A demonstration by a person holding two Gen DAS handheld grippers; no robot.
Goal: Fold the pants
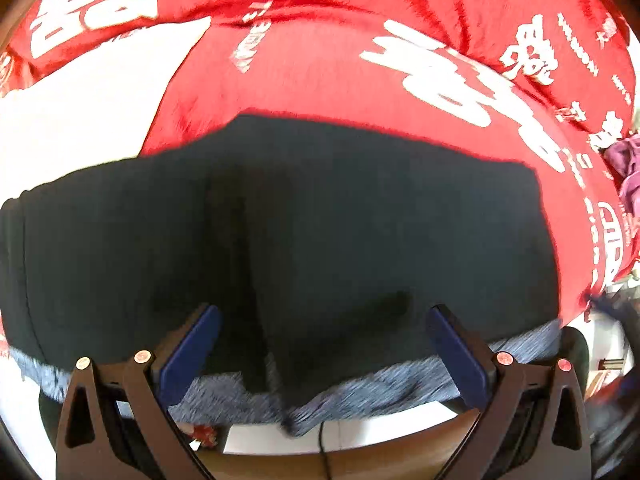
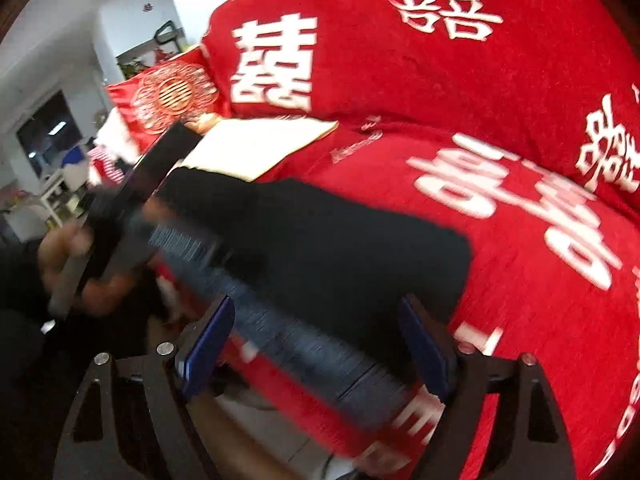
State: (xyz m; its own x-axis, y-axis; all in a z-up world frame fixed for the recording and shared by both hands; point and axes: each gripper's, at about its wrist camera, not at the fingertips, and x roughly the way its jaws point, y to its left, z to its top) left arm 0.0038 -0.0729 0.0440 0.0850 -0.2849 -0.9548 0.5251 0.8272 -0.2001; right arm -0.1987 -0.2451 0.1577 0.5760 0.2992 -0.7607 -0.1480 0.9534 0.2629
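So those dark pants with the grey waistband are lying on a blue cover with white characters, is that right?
Not quite: the cover is red, not blue, as the left wrist view shows. The rest holds: the dark pants with the grey waistband lie on it, and it has white characters.

light: bright, even indoor, no hard shadows | blur: motion smear on hand (image 2: 76,264) and grey waistband (image 2: 280,320), right wrist view | edges: strong fisheye bending, dark corners
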